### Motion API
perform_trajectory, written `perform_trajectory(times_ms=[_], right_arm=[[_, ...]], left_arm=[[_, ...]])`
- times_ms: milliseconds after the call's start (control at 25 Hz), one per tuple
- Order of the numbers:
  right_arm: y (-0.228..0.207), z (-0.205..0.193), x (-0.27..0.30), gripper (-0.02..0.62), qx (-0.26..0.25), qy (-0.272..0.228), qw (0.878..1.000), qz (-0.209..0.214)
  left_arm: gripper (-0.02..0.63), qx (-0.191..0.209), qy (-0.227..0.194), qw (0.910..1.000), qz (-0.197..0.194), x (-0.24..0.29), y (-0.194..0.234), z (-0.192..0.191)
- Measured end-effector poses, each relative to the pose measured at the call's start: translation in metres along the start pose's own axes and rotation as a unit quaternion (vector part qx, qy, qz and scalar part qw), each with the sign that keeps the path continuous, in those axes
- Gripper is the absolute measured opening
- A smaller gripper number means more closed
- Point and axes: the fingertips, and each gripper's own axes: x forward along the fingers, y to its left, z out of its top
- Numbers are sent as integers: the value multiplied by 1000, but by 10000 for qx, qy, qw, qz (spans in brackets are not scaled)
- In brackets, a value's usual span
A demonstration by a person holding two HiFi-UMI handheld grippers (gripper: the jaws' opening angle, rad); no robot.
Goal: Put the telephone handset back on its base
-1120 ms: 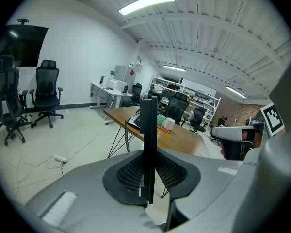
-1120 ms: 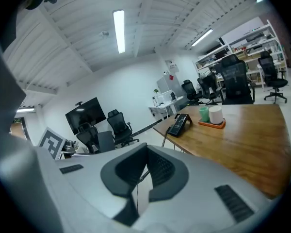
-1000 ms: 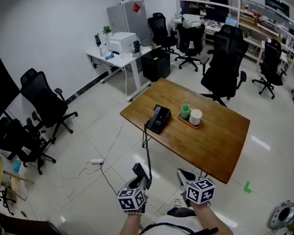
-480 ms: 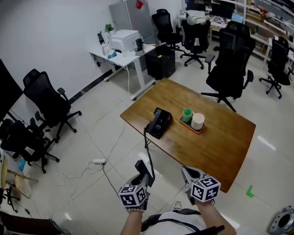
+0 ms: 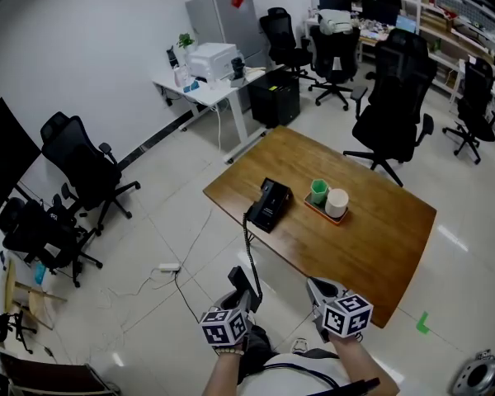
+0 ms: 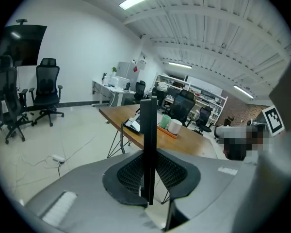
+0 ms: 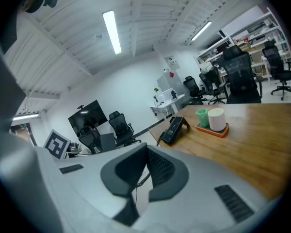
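Observation:
The black telephone base [image 5: 269,205] lies at the near-left corner of the wooden table [image 5: 371,238]; it also shows in the left gripper view as the base [image 6: 133,125] and in the right gripper view as the base [image 7: 173,129]. Its coiled cord [image 5: 249,246] hangs off the table edge down to the black handset [image 5: 240,280]. My left gripper [image 5: 242,287] is shut on that handset [image 6: 148,149], held edge-on over the floor, short of the table. My right gripper [image 5: 317,290] hovers beside it, shut with nothing between its fingers [image 7: 157,166].
An orange tray [image 5: 322,209] with a green cup [image 5: 318,190] and a white cup [image 5: 337,202] stands right of the base. Black office chairs [image 5: 392,106] ring the far side, more chairs [image 5: 87,172] stand at left. A power strip [image 5: 168,267] and cables lie on the floor.
The head view has drifted a little, so the table sits slightly nearer and lower in frame. Both grippers keep their places and the left keeps its hold on the handset.

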Motion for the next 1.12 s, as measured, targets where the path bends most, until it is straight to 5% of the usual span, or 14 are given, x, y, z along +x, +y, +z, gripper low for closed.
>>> perform_trajectory(times_ms=[520, 1120], right_arm=[[-20, 27, 71, 11, 154, 34, 9988, -472], [-15, 72, 155, 11, 393, -82, 9933, -1084]], left_arm=[[69, 78, 482, 9976, -490, 72, 49, 38], [69, 548, 1237, 9815, -1353, 148, 95, 104]])
